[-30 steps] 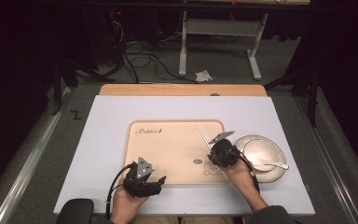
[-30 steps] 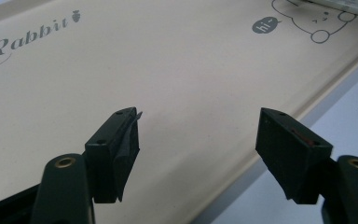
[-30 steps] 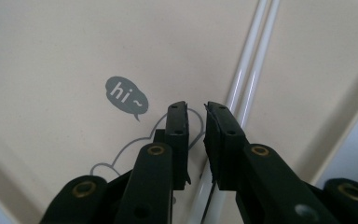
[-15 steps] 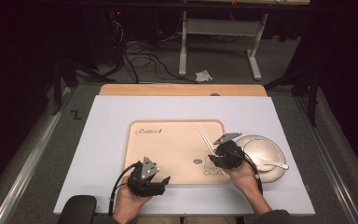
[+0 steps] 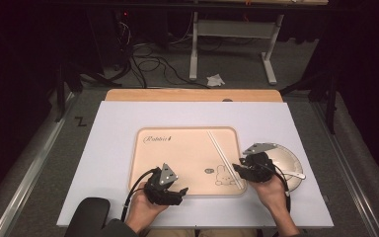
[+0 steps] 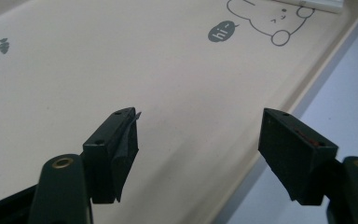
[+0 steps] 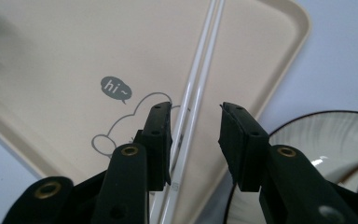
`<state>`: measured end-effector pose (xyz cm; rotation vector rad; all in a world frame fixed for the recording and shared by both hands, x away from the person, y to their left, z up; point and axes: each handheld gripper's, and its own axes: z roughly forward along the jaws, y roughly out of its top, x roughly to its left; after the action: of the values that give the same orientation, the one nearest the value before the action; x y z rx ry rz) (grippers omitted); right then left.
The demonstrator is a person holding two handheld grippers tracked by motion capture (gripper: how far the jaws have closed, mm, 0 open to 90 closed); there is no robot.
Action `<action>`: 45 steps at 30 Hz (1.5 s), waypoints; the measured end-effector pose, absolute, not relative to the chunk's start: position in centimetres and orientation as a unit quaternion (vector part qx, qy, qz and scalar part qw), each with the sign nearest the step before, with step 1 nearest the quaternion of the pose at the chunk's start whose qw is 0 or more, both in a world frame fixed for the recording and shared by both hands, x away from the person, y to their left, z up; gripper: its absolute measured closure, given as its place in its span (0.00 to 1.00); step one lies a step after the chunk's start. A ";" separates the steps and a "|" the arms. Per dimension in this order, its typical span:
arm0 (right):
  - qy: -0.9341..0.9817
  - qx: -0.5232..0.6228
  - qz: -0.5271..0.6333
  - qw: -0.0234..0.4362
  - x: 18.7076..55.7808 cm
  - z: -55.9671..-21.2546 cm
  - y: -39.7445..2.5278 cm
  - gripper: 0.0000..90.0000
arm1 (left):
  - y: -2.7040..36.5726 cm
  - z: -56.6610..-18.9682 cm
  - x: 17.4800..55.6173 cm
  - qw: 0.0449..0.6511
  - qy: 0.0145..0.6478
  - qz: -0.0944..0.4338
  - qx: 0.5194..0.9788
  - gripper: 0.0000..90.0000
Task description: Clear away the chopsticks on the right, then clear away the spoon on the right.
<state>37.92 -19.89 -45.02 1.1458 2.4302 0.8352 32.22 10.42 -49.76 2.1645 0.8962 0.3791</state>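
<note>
Hovering over the near right corner of the beige tray (image 5: 177,163), the right gripper (image 7: 195,116) is holding its jaws a little apart, straddling the near ends of a pair of white chopsticks (image 7: 200,79) without visibly pinching them; the sticks are passing just beside the left jaw, and whether they are touching it cannot be told. In the high view this right gripper (image 5: 238,170) is sitting at the tray's near right corner, with the person's right hand (image 5: 271,190) behind it. The chopsticks (image 5: 223,155) are lying on the tray itself, along its right side, running from the near right corner slantwise toward the far edge, close beside a printed bunny with a small "hi" bubble (image 7: 116,88). The left gripper (image 6: 198,130) is hanging over the tray's near edge, its jaws spread wide with nothing between them but bare tray surface; in the high view the left gripper (image 5: 180,190) is lying at the middle of that near edge, well apart from the chopsticks. Just beyond the tray's right rim, a round plate (image 5: 288,160) is resting on the white table sheet (image 5: 118,123), with a pale utensil (image 5: 291,173) lying on it.
</note>
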 end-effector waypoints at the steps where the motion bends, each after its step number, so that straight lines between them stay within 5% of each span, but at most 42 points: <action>1: 0.850 0.404 0.294 0.165 37.8 -44.9 -20.2 0.73 | 10.3 -49.8 32.3 0.377 0.348 0.145 0.846 0.32; 13: 0.813 0.454 0.316 0.182 36.1 -43.3 -24.4 0.74 | 8.4 -49.9 33.1 0.374 0.302 0.144 0.865 0.34; 45: 0.815 0.504 0.212 0.195 35.9 -42.2 -29.6 0.67 | 8.4 -49.8 33.1 0.373 0.305 0.154 0.863 0.34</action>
<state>35.92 -29.57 -42.24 1.4114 2.2835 0.5938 33.10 8.38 -49.75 2.2100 0.7814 0.3950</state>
